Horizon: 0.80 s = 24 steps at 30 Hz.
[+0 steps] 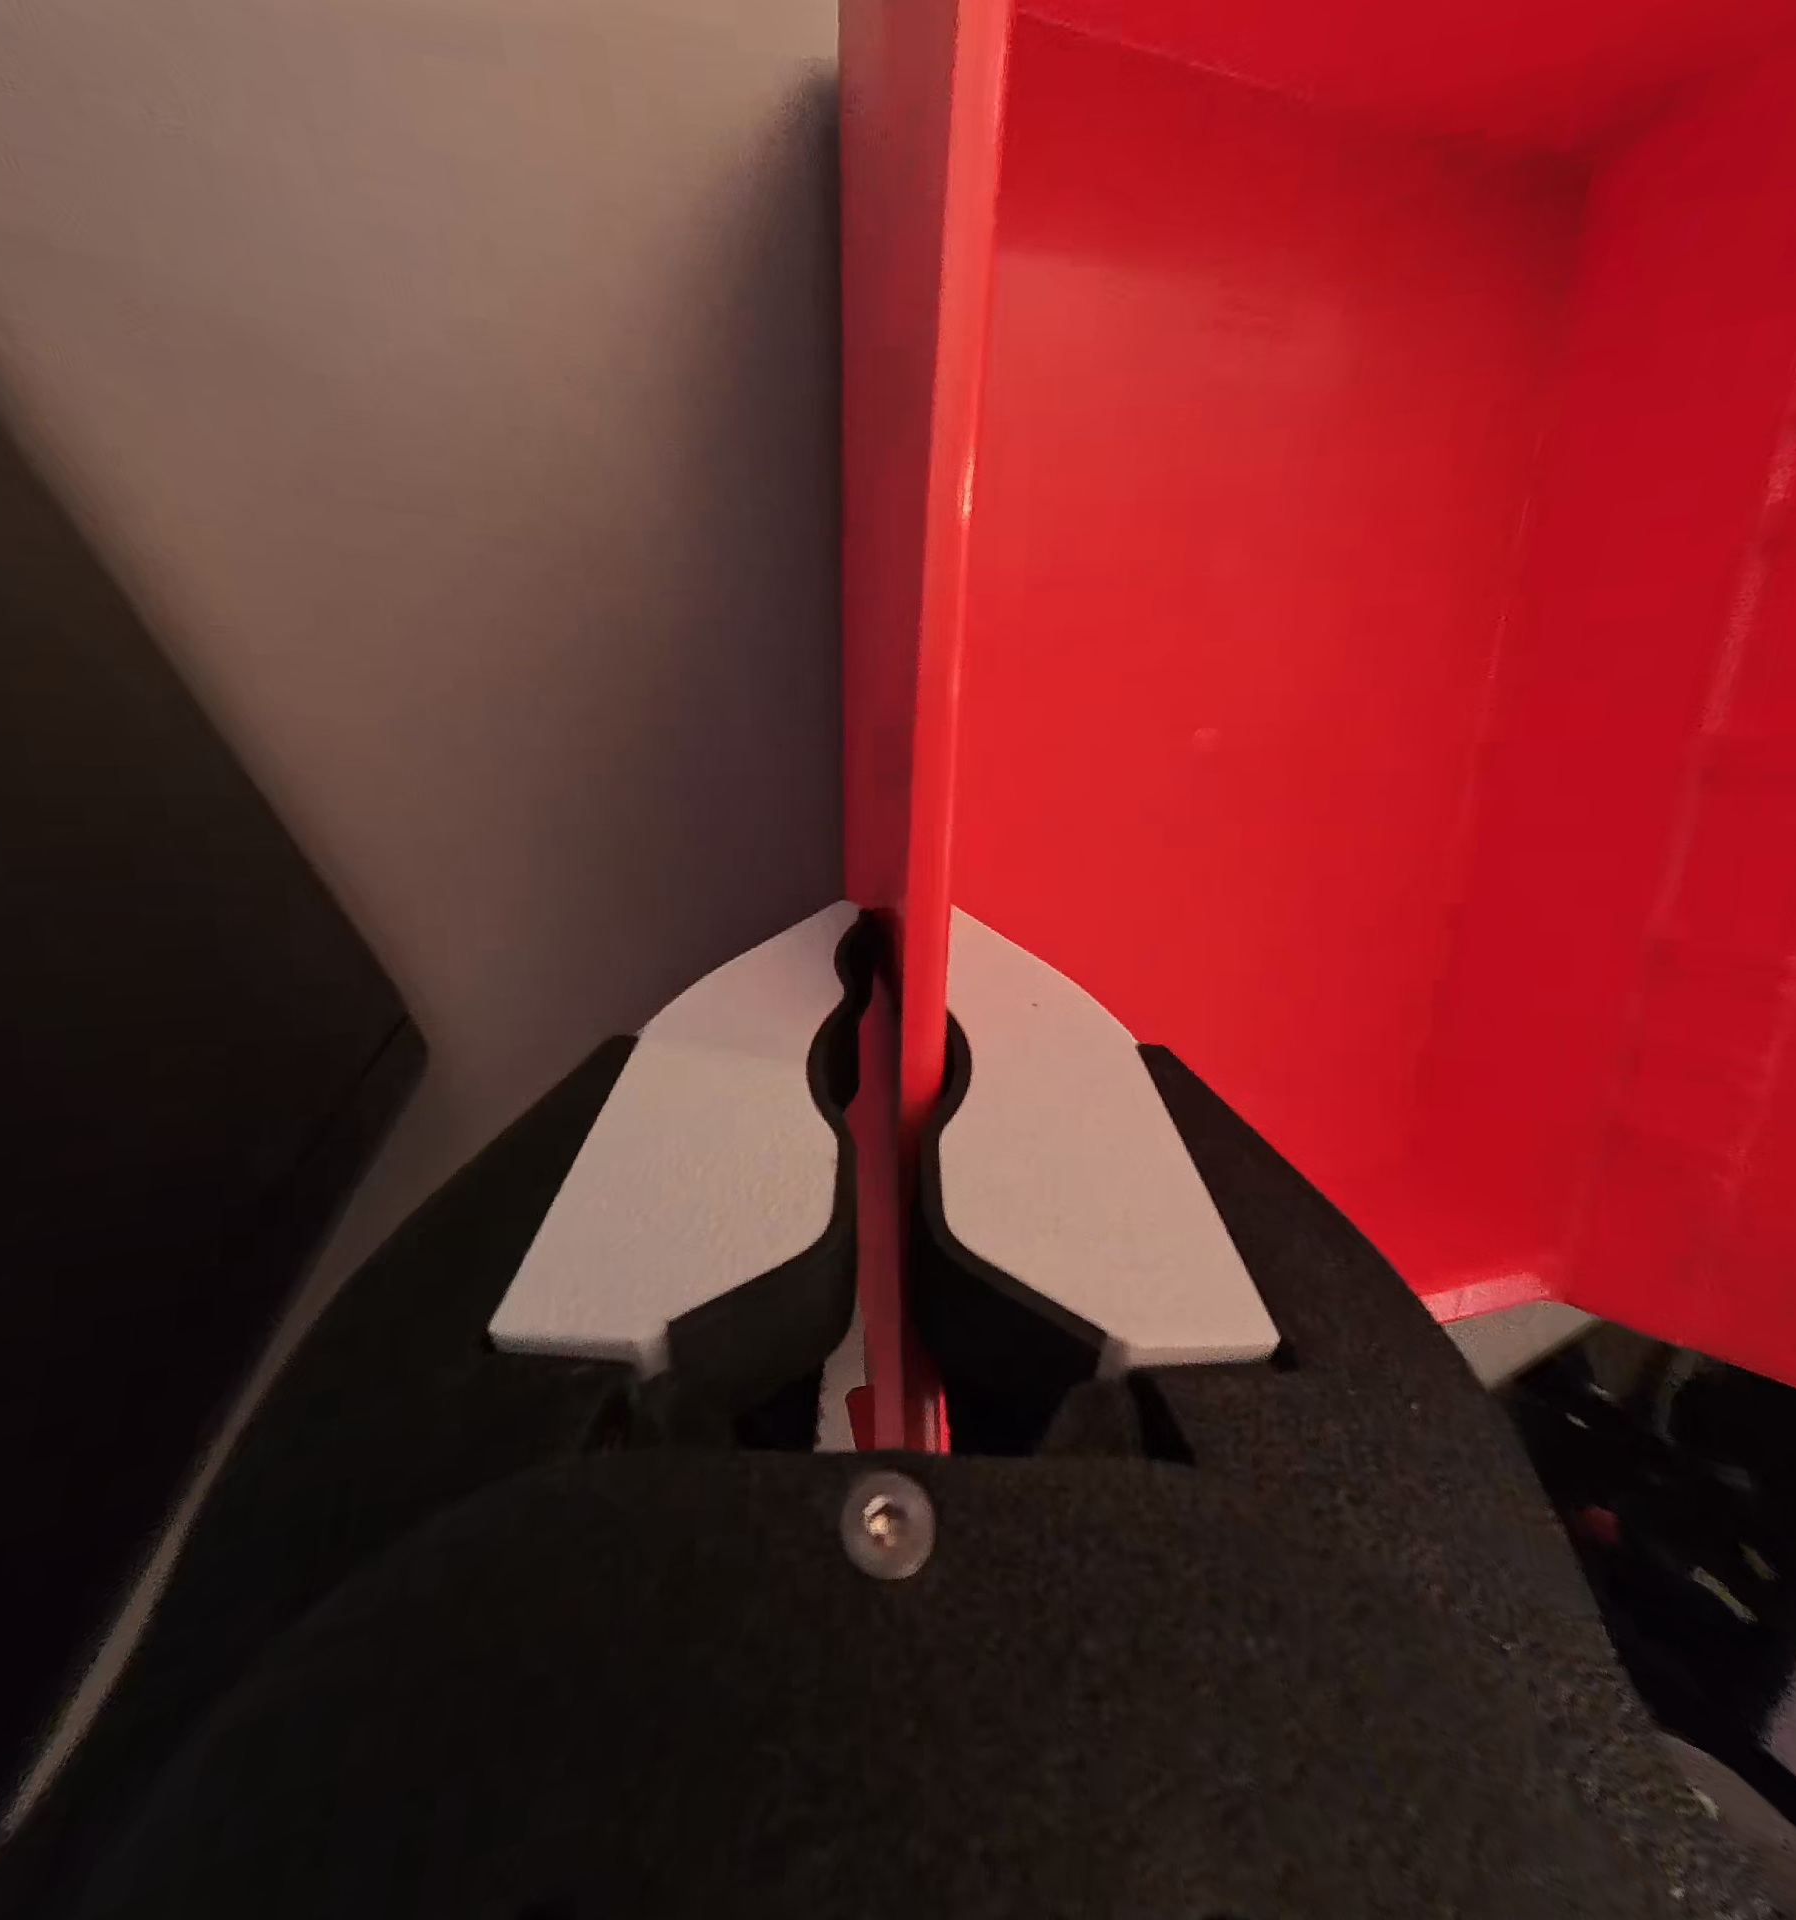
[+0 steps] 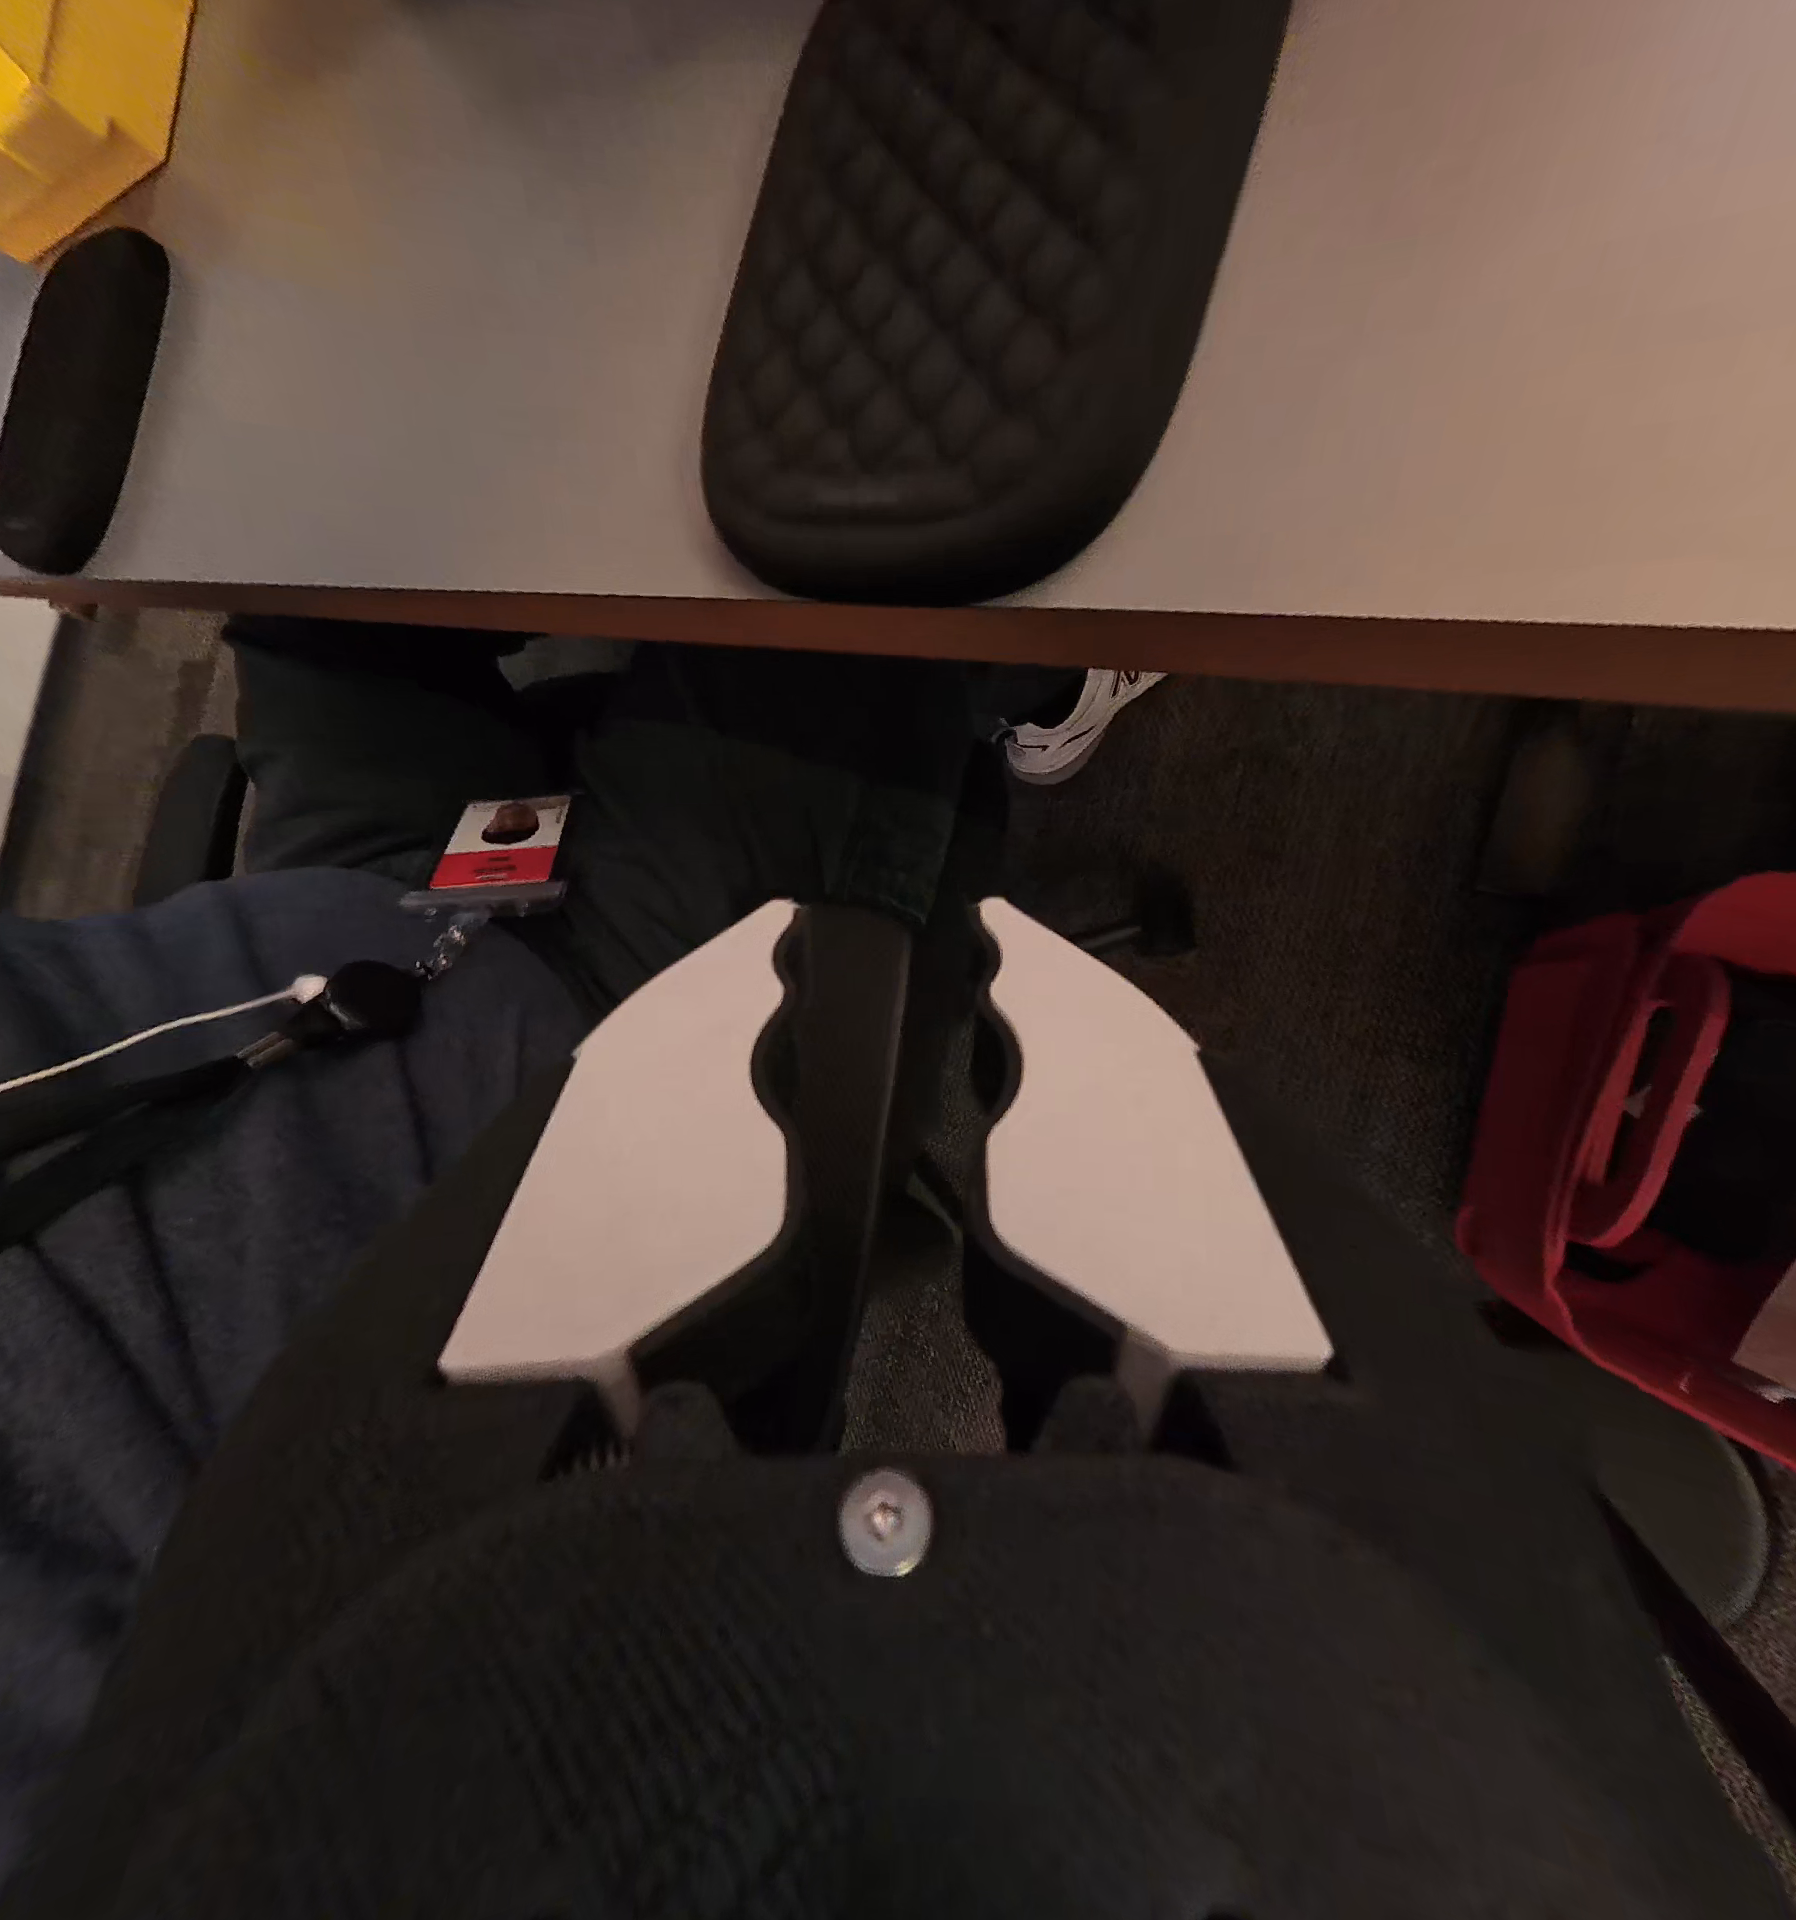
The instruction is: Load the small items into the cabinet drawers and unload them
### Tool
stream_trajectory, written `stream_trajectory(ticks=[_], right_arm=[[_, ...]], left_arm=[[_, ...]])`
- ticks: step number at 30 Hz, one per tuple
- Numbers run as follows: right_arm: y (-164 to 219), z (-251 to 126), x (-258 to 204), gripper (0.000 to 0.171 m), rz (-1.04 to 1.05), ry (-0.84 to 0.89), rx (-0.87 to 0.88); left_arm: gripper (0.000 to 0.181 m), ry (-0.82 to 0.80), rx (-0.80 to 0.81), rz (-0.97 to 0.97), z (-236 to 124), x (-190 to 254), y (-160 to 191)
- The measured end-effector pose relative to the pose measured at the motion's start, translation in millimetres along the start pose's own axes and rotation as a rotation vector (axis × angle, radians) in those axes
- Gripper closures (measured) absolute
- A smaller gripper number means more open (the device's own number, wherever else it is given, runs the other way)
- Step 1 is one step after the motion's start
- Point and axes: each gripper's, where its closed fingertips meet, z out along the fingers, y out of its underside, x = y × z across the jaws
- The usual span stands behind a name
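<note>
Presently the left gripper [image 1: 899, 1023] is clamped on the thin wall of a red drawer [image 1: 1341, 675], which is lifted off the grey desk [image 1: 437, 436] and appears empty (its far end is out of frame). The right gripper [image 2: 886, 997] hangs below the desk edge [image 2: 977, 623], jaws narrowly parted, holding nothing. On the desk lie a quilted black pad [image 2: 967, 301], a black case [image 2: 78, 405] and a yellow bin [image 2: 42, 114]. Judged: one drawer removed; loading not evident, cabinet unseen.
</note>
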Motion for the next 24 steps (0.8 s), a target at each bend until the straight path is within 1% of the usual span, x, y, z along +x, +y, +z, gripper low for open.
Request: stream_trajectory(ticks=[2,5,7,9,11,13,15,16,17,18,19,20,22,23,24], right_arm=[[-5,5,7,0.14,0.019,-0.008,0.024],[-25,13,18,0.14,0.047,-0.008,0.077],[-58,18,29,0.14,0.039,0.031,0.167],[-100,21,40,0.139,0.002,0.096,0.261],[-144,28,52,0.131,-0.001,0.152,0.335],[-185,38,57,0.13,0.027,0.155,0.404],[-217,55,64,0.125,0.061,0.167,0.456],[-226,66,71,0.122,0.064,0.197,0.446],[-231,76,85,0.121,0.074,0.272,0.42],[-233,86,98,0.121,0.093,0.336,0.381],[-233,97,103,0.121,0.091,0.344,0.34],[-234,108,102,0.128,0.081,0.312,0.317],[-237,120,106,0.148,0.068,0.297,0.293],[-238,123,111,0.15,0.046,0.324,0.279],[-240,123,116,0.152,0.023,0.35,0.271]], left_arm=[[0.177,-0.044,0.019,0.037,6,-6,0],[0.176,0.013,0.024,-0.009,12,-3,5],[0.172,0.059,0.033,-0.051,11,-2,5],[0.168,0.082,0.051,-0.066,8,-2,4],[0.165,0.051,0.085,-0.04,0,-5,-1],[0.163,0.013,0.154,0.057,-13,-2,-9],[0.162,-0.066,0.221,0.21,-30,2,-16],[0.161,-0.122,0.261,0.294,-41,4,-20],[0.16,-0.166,0.303,0.376,-53,7,-22],[0.16,-0.177,0.341,0.454,-66,14,-20],[0.16,-0.154,0.379,0.517,-78,22,-13],[0.159,-0.1,0.412,0.563,-91,30,-1],[0.158,0.039,0.463,0.616,-118,37,37],[0.158,0.068,0.487,0.643,-131,30,57],[0.158,0.056,0.495,0.667,-143,14,79]])
